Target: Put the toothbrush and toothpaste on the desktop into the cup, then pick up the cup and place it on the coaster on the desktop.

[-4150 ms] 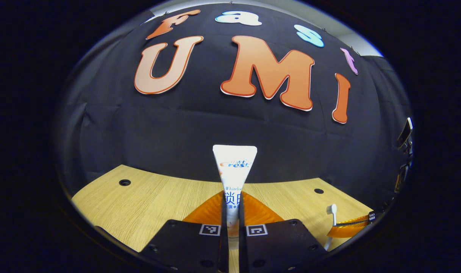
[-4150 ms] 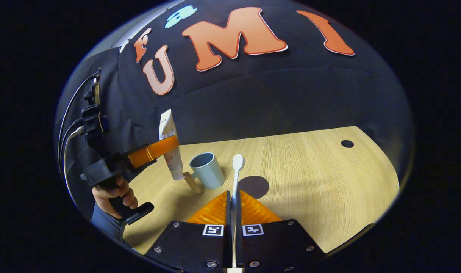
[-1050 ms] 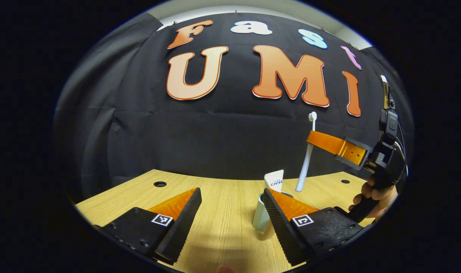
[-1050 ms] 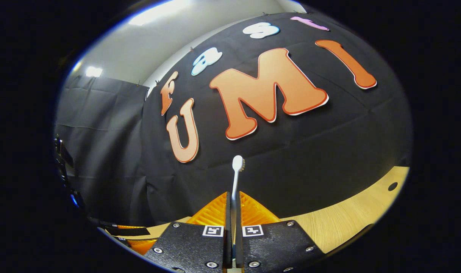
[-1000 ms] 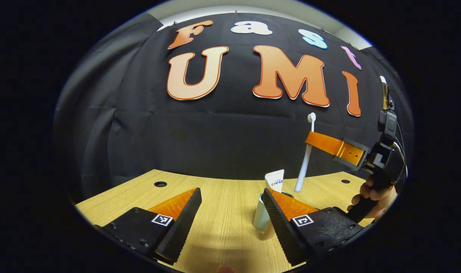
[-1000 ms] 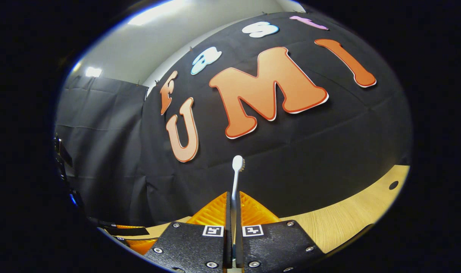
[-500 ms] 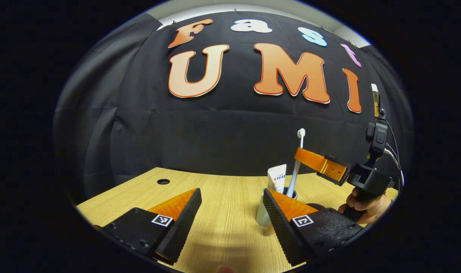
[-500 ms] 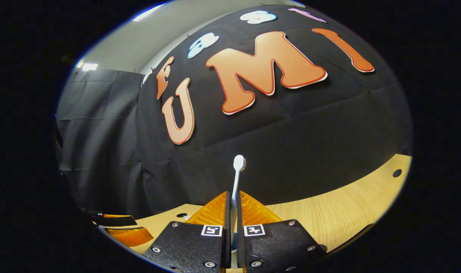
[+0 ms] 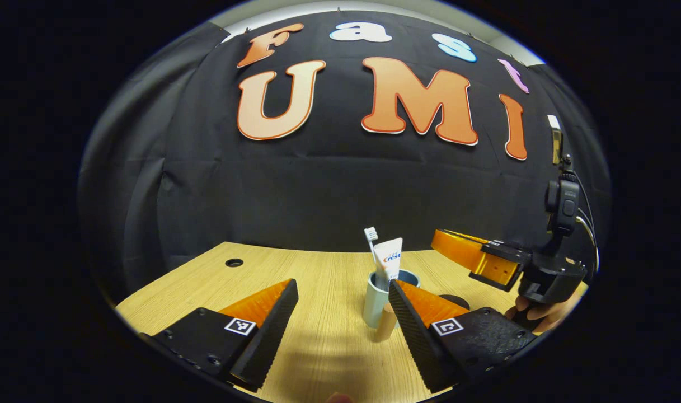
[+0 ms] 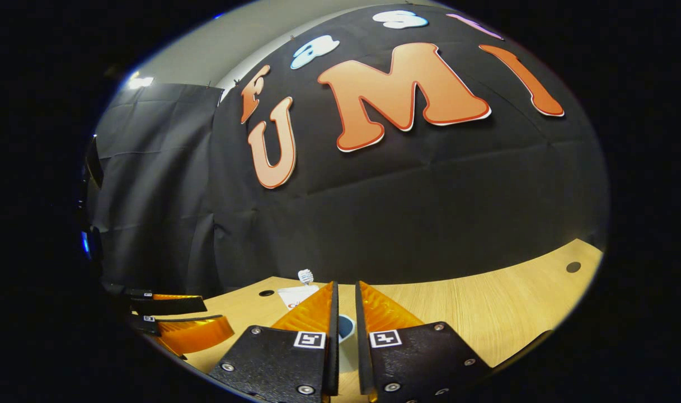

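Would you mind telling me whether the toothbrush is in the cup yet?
Yes, it is in. The toothbrush stands in the cup beside the toothpaste, bristles up, with no gripper touching it.

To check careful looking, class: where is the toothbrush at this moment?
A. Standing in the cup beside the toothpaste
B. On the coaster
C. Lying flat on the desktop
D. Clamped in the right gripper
A: the toothbrush stands in the cup beside the toothpaste.
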Available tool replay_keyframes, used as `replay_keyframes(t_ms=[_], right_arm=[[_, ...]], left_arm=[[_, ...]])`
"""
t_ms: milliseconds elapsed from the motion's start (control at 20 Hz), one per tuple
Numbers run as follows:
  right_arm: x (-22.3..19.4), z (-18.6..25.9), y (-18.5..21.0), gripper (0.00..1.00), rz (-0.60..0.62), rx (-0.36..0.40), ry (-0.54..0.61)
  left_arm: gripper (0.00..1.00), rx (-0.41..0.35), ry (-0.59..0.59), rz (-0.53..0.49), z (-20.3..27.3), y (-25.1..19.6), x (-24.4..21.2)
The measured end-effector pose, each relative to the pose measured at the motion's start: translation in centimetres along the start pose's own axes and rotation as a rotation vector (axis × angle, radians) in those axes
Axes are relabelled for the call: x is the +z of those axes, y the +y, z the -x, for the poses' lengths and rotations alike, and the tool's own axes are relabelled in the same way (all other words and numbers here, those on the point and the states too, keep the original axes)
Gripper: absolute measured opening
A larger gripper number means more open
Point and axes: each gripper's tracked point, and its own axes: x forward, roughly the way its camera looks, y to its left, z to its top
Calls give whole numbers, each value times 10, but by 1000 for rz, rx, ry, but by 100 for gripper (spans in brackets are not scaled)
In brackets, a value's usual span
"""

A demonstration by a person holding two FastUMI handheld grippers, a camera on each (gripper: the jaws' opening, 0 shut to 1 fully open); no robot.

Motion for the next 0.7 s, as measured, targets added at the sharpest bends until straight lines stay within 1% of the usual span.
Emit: replay_keyframes(t_ms=[50,100,200,250,300,350,400,450,500,550,700], right_arm=[[4,8,-5,19,16,-5,5],[8,15,-10,21,27,-13,12],[16,30,-18,31,36,-19,24],[19,37,-22,51,47,-23,27],[23,45,-26,58,60,-27,26],[28,56,-32,60,84,-34,22],[29,63,-38,80,103,-42,21],[31,72,-44,80,114,-52,26],[32,79,-50,87,112,-66,31],[35,87,-55,89,104,-79,29],[40,108,-68,90,100,-107,11]], left_arm=[[98,4,6,-13,-1,-2,3],[98,-8,13,-22,-3,-5,6],[98,-41,9,-29,-8,-17,15],[98,-51,9,-40,-11,-19,21],[97,-55,20,-52,-15,-21,23],[97,-76,42,-60,-18,-27,23],[98,-91,63,-59,-22,-29,23],[98,-106,91,-58,-26,-33,23],[98,-114,125,-58,-29,-35,21],[97,-126,161,-60,-33,-38,19],[97,-131,242,-104,-42,-43,15]])
